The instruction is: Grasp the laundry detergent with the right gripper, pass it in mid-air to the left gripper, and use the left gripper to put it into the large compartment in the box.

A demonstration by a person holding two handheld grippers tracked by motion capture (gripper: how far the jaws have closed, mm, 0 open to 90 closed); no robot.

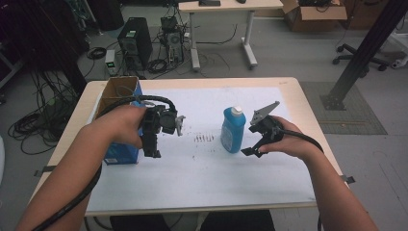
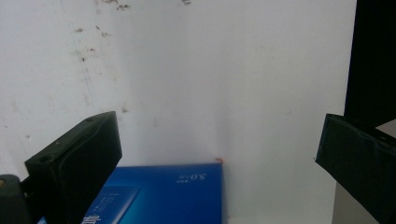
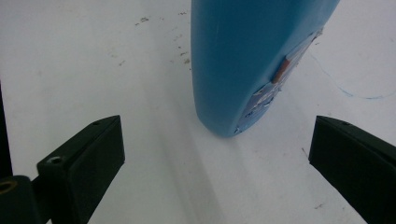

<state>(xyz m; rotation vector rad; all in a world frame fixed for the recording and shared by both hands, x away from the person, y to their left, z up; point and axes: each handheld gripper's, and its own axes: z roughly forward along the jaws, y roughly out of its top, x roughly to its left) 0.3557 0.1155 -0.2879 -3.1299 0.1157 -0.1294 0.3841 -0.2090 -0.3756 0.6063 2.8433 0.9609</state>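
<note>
**Bottle lined up for a side grasp, box within the other gripper's reach**

While nothing is gripped yet, the blue bottle (image 1: 234, 131) stands upright with its white cap on top, near the middle of the white sheet (image 1: 202, 183) that covers the table (image 1: 293, 86). Its place, clear of anything else on the sheet, leaves room for jaws to come at it from the side. The right gripper (image 1: 254, 149) sits just to the bottle's right, low over the sheet, with its jaws spread wide and nothing between them. In the right gripper view the bottle's lower body (image 3: 252, 60) stands ahead of the gap, so the tool seems aimed to close on the bottle low down, where a grip would likely be steadier.

Farther left, the left gripper (image 1: 151, 151) points down at the sheet, jaws likewise parted and empty. It hangs at the near right corner of the open blue box (image 1: 118, 96), whose blue face (image 2: 163, 196) shows between its jaws in the left gripper view. That placement suggests the box is the likely destination, or something to be steadied.
</note>
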